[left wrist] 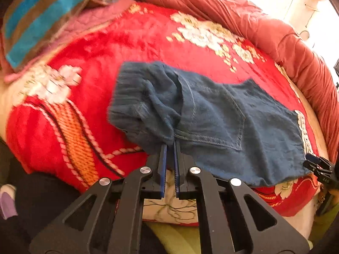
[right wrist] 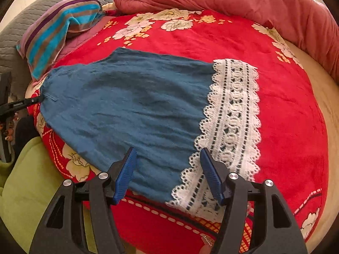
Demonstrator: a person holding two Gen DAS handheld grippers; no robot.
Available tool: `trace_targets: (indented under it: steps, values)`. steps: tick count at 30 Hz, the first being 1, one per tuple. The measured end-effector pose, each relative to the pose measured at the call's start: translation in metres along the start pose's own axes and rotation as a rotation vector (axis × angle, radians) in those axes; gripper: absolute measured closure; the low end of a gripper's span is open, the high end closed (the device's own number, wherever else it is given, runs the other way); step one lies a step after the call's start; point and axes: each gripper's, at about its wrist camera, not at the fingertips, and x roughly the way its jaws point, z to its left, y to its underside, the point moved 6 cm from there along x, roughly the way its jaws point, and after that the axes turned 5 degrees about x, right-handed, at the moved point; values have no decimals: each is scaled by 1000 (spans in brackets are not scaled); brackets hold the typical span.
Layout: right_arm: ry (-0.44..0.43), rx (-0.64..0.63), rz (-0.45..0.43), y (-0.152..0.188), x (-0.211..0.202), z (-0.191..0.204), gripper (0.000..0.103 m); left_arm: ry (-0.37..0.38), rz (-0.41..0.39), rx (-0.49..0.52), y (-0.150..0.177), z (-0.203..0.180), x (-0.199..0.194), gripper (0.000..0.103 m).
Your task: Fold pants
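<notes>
Blue cotton pants (right wrist: 127, 105) are lying spread across a red flowered blanket (right wrist: 286, 127) on the bed, waistband toward the left hand-held gripper (left wrist: 170, 146) and a white lace hem (right wrist: 233, 110) toward the right one. No containers are showing in either view. A striped blue, brown and purple towel (right wrist: 53, 33) is sitting on a pillow at the blanket's far left corner, and a rolled dusty-red quilt (right wrist: 233, 2) is running along the far side; both are lying well apart from the pants, and nothing is resting on them. A yellow-green cloth (right wrist: 27, 180) is hanging below the near edge of the blanket.

The left hand-held gripper is pinching the bunched cloth by the ribbed waistband (left wrist: 127, 93), its jaws drawn together on the fold beside a stitched back pocket (left wrist: 211, 116). The right hand-held gripper (right wrist: 167, 150) is hovering with its jaws standing apart over the near edge of the leg, where blue cloth is meeting lace, not pressing on anything.
</notes>
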Motion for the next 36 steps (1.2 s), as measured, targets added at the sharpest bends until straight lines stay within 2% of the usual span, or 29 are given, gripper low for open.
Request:
trace_targets:
  steps: [3, 5, 7, 9, 10, 11, 13, 17, 18, 19, 20, 22, 27, 30, 34, 36]
  values:
    - [9, 6, 2, 2, 5, 0, 42, -70, -26, -12, -4, 19, -7, 102]
    - [0, 2, -1, 3, 6, 3, 31, -57, -19, -57, 0, 30, -6, 102]
    - [18, -18, -2, 4, 7, 6, 30, -57, -23, -83, 2, 34, -9, 102]
    - [16, -14, -6, 4, 6, 6, 30, -44, -58, -49, -2, 25, -21, 100]
    - [12, -7, -10, 3, 4, 6, 30, -29, -73, -30, -4, 18, -26, 86]
    - [7, -2, -17, 1, 2, 6, 30, -10, -85, -8, -7, 10, -30, 59]
    - [-4, -2, -33, -1, -3, 8, 30, 1, -84, 7, -10, 1, -27, 37]
    - [2, -6, -32, -2, -2, 7, 30, 7, -8, -33, -9, -3, 2, 37]
    - [1, 0, -29, -1, -1, 6, 30, 1, 9, -30, -9, -4, 10, 41]
    - [1, 4, -25, -1, 0, 5, 30, -20, 17, -21, -7, -4, 17, 68]
    - [2, 2, -29, -1, 0, 6, 30, -29, 18, -14, -6, -3, 19, 88]
    - [0, 1, -30, 1, 0, 6, 30, -35, 1, -18, -5, 2, 17, 93]
    - [4, 3, -23, 3, 4, 4, 30, -75, -30, -35, -8, 21, 5, 94]
    - [4, 1, -26, 4, 4, 6, 30, -51, -36, -70, -6, 25, 1, 87]
    - [-10, 9, -36, 2, 0, 5, 30, -90, -101, -40, -14, 21, -23, 82]
    - [-35, 21, -58, -2, -8, 4, 30, -103, -140, -10, -20, 13, -38, 74]
